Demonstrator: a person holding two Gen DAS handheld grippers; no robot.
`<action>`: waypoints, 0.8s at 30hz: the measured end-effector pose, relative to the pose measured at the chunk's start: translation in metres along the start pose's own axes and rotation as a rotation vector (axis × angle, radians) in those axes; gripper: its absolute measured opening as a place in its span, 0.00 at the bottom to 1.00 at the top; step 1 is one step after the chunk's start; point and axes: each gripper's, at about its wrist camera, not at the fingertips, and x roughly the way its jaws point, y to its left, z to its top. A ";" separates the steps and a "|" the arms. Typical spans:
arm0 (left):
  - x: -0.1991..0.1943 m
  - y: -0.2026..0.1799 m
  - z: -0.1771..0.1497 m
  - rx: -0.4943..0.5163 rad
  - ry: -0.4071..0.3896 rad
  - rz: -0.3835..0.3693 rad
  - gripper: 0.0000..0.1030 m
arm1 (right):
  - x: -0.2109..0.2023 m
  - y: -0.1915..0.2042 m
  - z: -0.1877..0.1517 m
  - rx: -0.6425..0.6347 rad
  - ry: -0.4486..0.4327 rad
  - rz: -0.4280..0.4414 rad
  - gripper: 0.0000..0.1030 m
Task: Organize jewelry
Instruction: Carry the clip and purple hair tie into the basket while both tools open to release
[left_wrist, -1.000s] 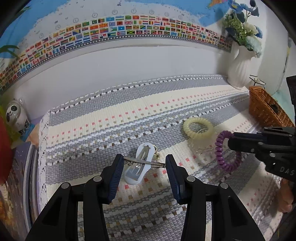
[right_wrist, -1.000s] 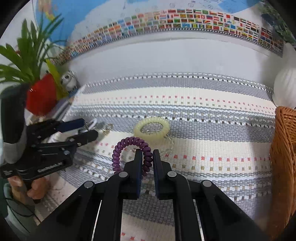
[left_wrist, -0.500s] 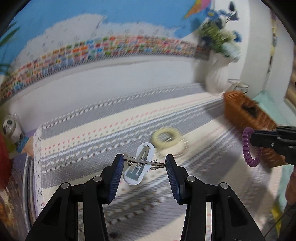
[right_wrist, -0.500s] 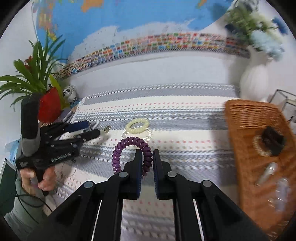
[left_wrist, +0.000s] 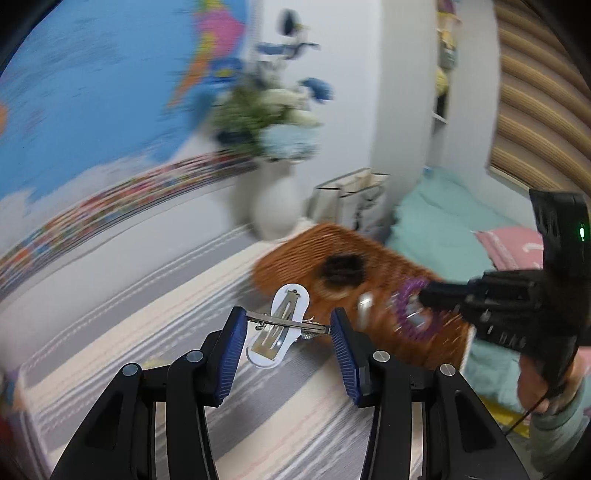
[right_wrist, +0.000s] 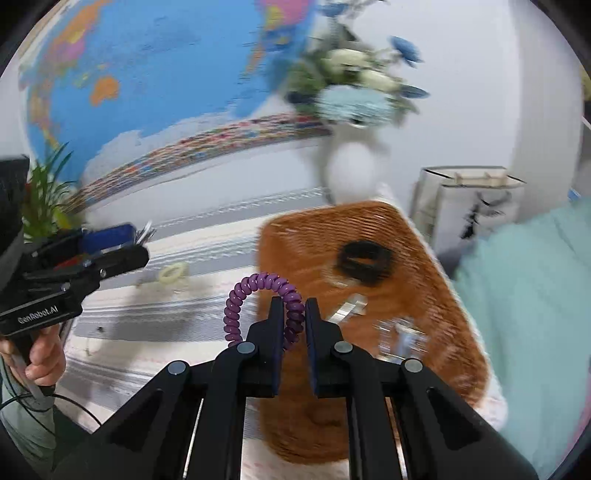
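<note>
The purple coil hair tie (right_wrist: 258, 306) sits at centre frame in the right wrist view, pinched in the nearly closed right gripper (right_wrist: 291, 332), while the silver hair clip on its white card (left_wrist: 280, 325) spans the half-open left gripper (left_wrist: 288, 332), pressed end to end between the blue pads (left_wrist: 232, 354). Both hang by the wicker basket (right_wrist: 424, 295), right of centre, so this looks like the carry-to-basket step. Next, each must get over the basket's inside and let go; the pale yellow tie (right_wrist: 171, 273) remains on the striped cloth (right_wrist: 147, 325).
</note>
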 end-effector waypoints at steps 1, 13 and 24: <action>0.010 -0.010 0.006 0.008 0.008 -0.017 0.47 | -0.001 -0.008 -0.003 0.008 0.008 -0.009 0.12; 0.133 -0.046 0.027 -0.027 0.216 -0.033 0.47 | 0.034 -0.058 -0.019 0.042 0.183 0.012 0.12; 0.187 -0.061 0.007 0.056 0.391 0.031 0.47 | 0.059 -0.052 -0.027 -0.004 0.275 0.008 0.12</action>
